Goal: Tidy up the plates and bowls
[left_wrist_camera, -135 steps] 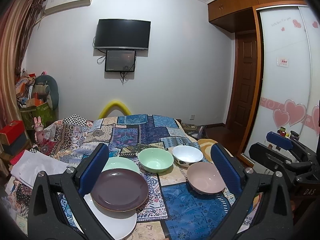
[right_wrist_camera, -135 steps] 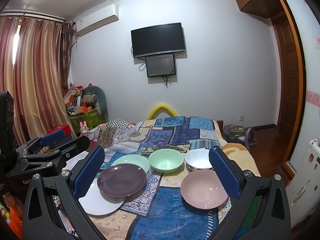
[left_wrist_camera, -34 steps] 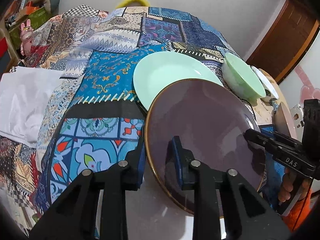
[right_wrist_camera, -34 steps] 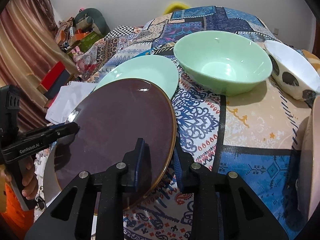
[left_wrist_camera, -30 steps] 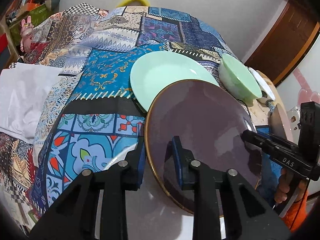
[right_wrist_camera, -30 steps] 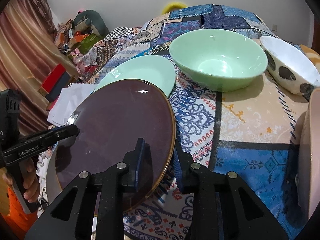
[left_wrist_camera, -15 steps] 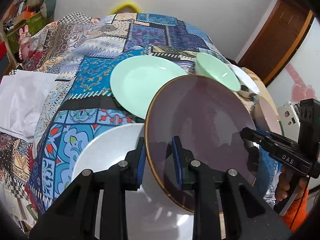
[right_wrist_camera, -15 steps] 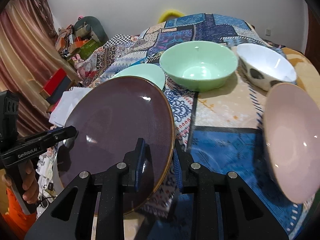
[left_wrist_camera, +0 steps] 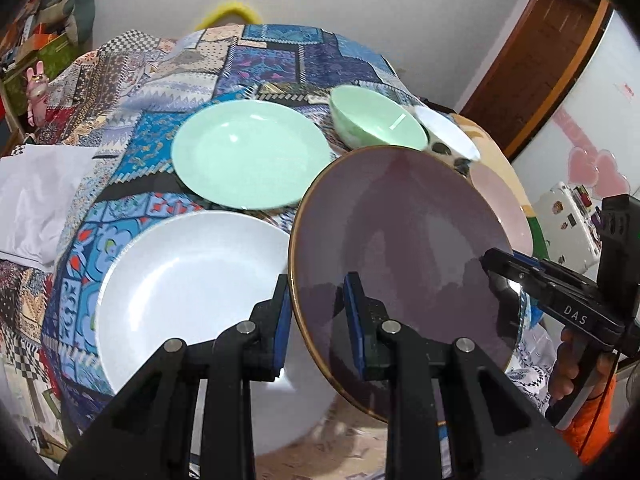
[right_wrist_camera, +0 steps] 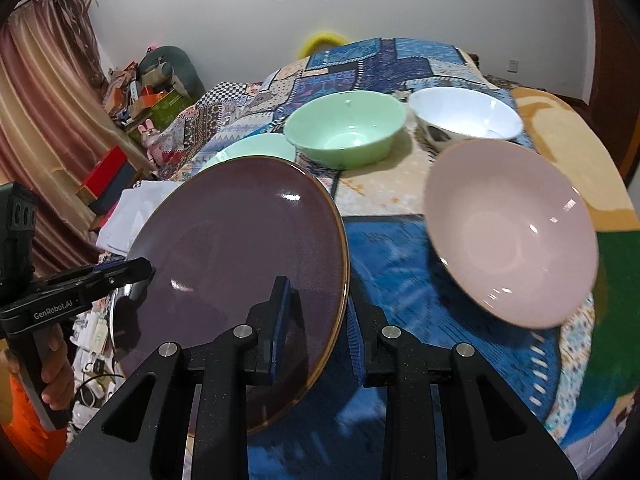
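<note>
A dark purple plate (left_wrist_camera: 400, 248) with a gold rim hangs tilted above the bed, held at opposite edges. My left gripper (left_wrist_camera: 316, 320) is shut on its left rim, and my right gripper (right_wrist_camera: 316, 320) is shut on its right rim (right_wrist_camera: 240, 248). Below and to the left lies a white plate (left_wrist_camera: 188, 280), uncovered. Behind it sits a mint green plate (left_wrist_camera: 248, 158). A green bowl (right_wrist_camera: 346, 128), a white patterned bowl (right_wrist_camera: 464, 120) and a pink bowl (right_wrist_camera: 508, 232) stand to the right.
All the dishes rest on a patchwork quilt (left_wrist_camera: 280, 52) over a bed. A white cloth (left_wrist_camera: 36, 192) lies at the left edge. A hand (right_wrist_camera: 52, 364) grips the left tool's handle. Boxes and clutter (right_wrist_camera: 136, 92) fill the far left corner.
Both grippers have lifted the purple plate up and to the right, off the white plate, which now shows almost whole. The pink bowl has come fully into the right wrist view.
</note>
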`<action>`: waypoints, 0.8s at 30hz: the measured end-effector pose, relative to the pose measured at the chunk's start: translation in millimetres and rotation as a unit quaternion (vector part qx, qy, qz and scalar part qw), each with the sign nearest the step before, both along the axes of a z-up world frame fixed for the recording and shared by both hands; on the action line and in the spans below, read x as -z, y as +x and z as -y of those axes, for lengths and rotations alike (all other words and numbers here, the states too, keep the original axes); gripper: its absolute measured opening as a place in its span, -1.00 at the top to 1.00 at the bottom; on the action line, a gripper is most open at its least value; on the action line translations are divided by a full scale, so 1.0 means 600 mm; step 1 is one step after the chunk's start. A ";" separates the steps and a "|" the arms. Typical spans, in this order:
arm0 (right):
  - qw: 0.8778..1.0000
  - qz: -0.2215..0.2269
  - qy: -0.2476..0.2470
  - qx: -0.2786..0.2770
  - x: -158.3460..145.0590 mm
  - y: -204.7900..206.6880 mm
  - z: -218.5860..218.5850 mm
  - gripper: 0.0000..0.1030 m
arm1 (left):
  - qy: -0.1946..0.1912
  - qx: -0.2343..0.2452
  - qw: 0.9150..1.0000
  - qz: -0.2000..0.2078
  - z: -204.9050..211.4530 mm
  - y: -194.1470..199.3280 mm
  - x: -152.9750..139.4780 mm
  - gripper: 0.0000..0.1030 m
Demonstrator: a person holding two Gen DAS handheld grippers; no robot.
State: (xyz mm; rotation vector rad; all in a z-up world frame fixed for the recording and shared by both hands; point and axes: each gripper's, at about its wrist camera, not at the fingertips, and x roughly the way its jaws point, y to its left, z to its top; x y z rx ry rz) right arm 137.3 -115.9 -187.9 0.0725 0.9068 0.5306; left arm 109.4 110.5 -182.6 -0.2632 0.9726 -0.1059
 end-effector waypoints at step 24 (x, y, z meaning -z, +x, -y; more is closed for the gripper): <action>0.999 -0.031 -0.023 0.033 0.059 -0.008 0.075 0.53 | 0.006 0.028 0.997 -0.067 0.084 0.051 0.076 0.51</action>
